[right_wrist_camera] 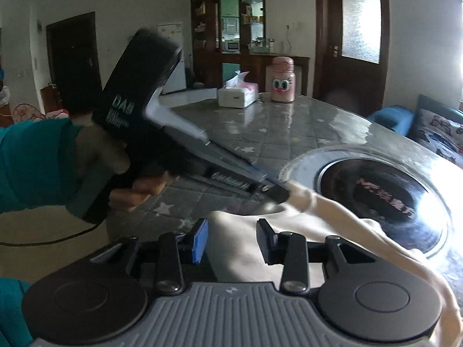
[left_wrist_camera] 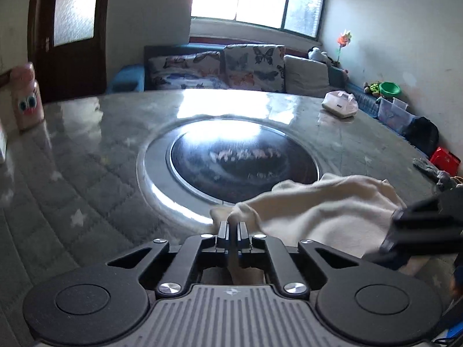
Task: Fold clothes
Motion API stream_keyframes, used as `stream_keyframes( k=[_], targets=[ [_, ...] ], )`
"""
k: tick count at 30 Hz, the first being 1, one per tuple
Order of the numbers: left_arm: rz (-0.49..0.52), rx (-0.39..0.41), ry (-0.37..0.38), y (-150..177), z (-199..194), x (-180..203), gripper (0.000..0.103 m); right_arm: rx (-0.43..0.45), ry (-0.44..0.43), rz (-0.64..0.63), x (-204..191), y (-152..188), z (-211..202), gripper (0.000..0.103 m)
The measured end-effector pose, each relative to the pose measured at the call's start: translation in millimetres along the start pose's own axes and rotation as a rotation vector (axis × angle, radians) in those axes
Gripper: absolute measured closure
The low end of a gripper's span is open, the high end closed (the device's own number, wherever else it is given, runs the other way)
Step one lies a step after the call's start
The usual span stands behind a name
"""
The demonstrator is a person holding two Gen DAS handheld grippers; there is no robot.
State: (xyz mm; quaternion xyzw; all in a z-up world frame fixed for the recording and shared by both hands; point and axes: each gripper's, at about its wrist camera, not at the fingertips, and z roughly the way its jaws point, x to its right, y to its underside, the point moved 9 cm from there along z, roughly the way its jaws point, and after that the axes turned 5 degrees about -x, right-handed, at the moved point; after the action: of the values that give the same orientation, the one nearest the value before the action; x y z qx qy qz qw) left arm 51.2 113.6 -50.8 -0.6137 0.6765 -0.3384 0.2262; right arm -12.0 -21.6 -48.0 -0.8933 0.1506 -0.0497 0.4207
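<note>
Big round worktop (left_wrist_camera: 86, 150) with grey quilted star-pattern cover under a glossy clear sheet; dark round inset disc (left_wrist_camera: 243, 164) with metal ring at its centre. Sofa (left_wrist_camera: 220, 69) with butterfly-print cushions behind the worktop, window above it.

Cream garment (left_wrist_camera: 318, 205) lies on the near edge of the worktop, partly over the disc rim, bunched and wrinkled. In the right wrist view it (right_wrist_camera: 240, 248) spreads flat under and ahead of the camera, with one long strip pulled up taut toward the other tool.

Left gripper (left_wrist_camera: 233, 225): jaws pressed together, pinching a fold of the cream garment at its left end, cloth bulging just beyond the tips. From the right wrist view the left gripper (right_wrist_camera: 277, 193) shows as a long black body slanting down, tip clamped on the raised cloth; the person's left hand (right_wrist_camera: 136, 185) wraps its handle, teal sleeve (right_wrist_camera: 34, 162) behind.

Right gripper (right_wrist_camera: 233, 238): jaws spread apart, nothing between them, poised over the flat part of the garment; contact with cloth unclear. Blue pad on left finger (right_wrist_camera: 199, 240).

Far side: white tissue box (right_wrist_camera: 237, 94), pink cartoon-eyed jar (right_wrist_camera: 283, 81) just beside it. White pouch (left_wrist_camera: 340, 104) at far right edge.
</note>
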Motion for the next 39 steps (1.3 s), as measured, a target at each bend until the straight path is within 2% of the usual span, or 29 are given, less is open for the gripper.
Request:
stream_keyframes(
  k=[4,7,11,13,16,22,24,26,29,32,36,39],
  targets=[
    [0.029,0.014,-0.004,-8,0,-1,0.098,-0.036,-0.041,-0.019,-14,10,15,0.062],
    [0.036,-0.014,-0.028,-2,10,-5,0.098,-0.030,-0.026,-0.049,-22,14,19,0.054],
    [0.022,-0.039,-0.039,9,17,-11,0.098,-0.012,-0.026,-0.032,-20,13,5,0.056],
    [0.020,-0.033,-0.038,9,16,-12,0.098,0.000,-0.023,0.015,-14,15,-10,0.056],
    [0.027,-0.032,-0.048,8,15,-10,0.095,0.020,0.032,0.098,2,23,-38,0.056],
    [0.032,-0.006,-0.070,2,5,-6,0.091,0.018,0.216,0.294,47,61,-87,0.055],
    [0.032,0.010,-0.074,-2,-2,-3,0.091,-0.008,0.253,0.379,65,81,-99,0.055],
    [0.042,0.033,-0.074,-7,-9,3,0.090,-0.046,0.272,0.411,74,99,-105,0.054],
    [0.055,0.062,-0.043,-12,-20,19,0.088,-0.042,0.257,0.405,72,103,-117,0.055],
    [0.092,0.060,0.017,-11,-21,45,0.083,0.001,0.254,0.400,76,93,-125,0.055],
    [0.129,0.023,0.095,0,-7,81,0.083,0.049,0.239,0.433,86,83,-121,0.055],
    [0.130,-0.011,0.127,14,4,95,0.083,0.014,0.242,0.479,98,94,-110,0.055]
  ],
)
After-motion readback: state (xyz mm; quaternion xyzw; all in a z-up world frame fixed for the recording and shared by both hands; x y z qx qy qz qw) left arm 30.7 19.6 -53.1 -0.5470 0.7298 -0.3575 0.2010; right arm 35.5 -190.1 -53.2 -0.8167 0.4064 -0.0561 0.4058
